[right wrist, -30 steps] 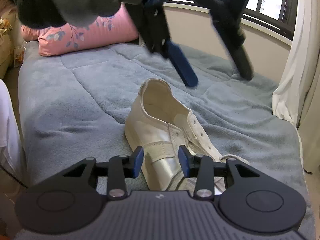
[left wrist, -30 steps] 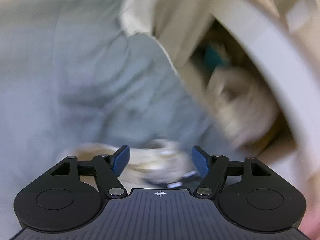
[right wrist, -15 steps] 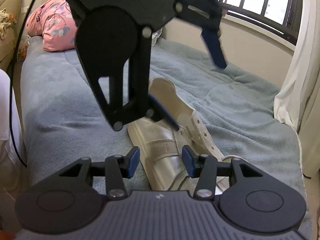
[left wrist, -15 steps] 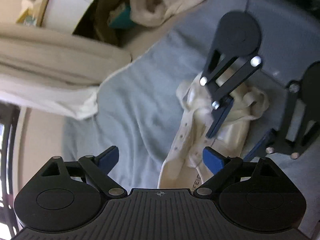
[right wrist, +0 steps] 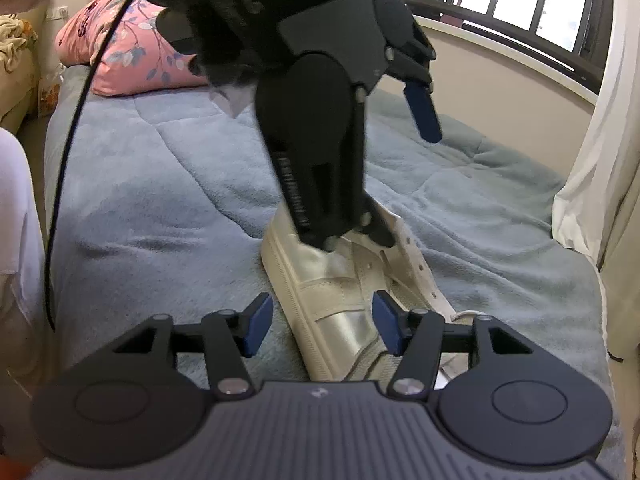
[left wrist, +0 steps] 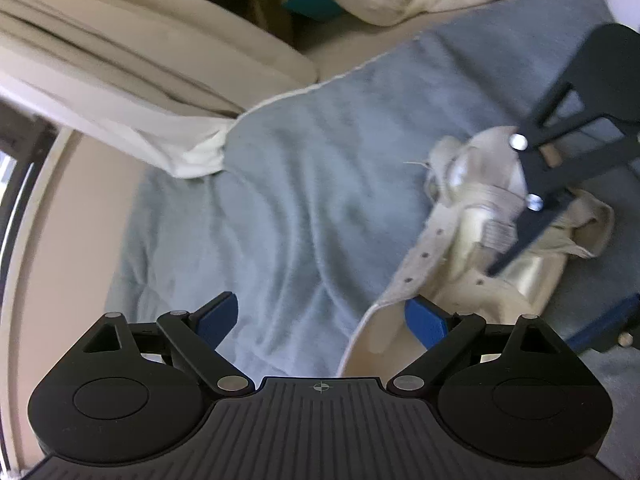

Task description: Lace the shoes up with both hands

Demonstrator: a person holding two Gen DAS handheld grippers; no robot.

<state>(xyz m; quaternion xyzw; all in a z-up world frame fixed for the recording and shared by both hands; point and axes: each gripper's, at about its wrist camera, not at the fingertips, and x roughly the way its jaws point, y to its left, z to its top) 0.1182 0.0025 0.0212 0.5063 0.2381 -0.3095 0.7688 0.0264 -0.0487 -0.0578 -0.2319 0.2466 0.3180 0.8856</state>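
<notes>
We see the shoe (right wrist: pixel 340 292) lying on its side on the blue blanket (right wrist: pixel 160 184) of the bed, eyelets bare. Our left gripper (left wrist: pixel 322 318) hovers at its heel, fingers spread wide — one tip inside the opening. Our right gripper (right wrist: pixel 320 324) straddles the toe end, fingers released, gripping nothing.

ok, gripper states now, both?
Left gripper: open, holding nothing, one finger at the shoe opening.
Right gripper: open, empty, over the shoe.
</notes>
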